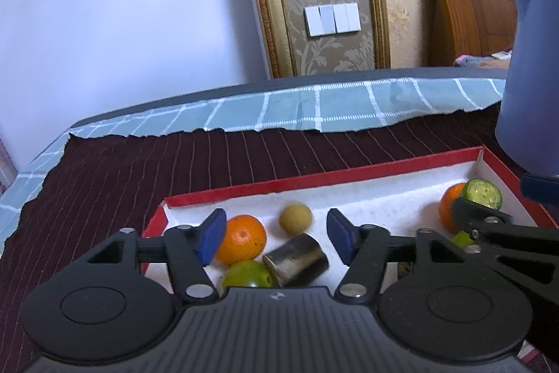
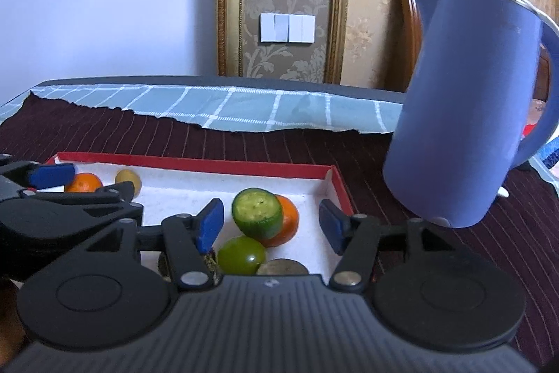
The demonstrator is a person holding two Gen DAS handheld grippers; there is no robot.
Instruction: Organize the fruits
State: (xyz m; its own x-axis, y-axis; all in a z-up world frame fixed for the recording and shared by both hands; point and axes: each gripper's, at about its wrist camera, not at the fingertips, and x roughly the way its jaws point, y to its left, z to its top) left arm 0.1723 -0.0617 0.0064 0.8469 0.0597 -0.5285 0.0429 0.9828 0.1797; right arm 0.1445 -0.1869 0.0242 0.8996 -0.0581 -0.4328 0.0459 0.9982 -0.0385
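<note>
We are hovering both grippers over the red-rimmed tray (image 1: 349,175), and every fruit we can see is already lying inside it, so we are judging the gathering largely done and the sorting into groups as what is left, though we cannot tell what layout is wanted. Our left gripper (image 1: 276,235) is standing released, nothing between its blue pads, above an orange (image 1: 244,238), a smooth green fruit (image 1: 246,275), a small tan ball (image 1: 295,217) and a dark glossy cylinder (image 1: 297,259). Our right gripper (image 2: 270,226) is likewise standing released and empty over a cut green piece (image 2: 258,214) with a pale rough face leaning on a second orange (image 2: 288,221), beside a shiny grape (image 2: 241,255). A matte blue jug (image 2: 461,107) is standing on the ribbed maroon cloth (image 2: 244,145) just beside the tray.
</note>
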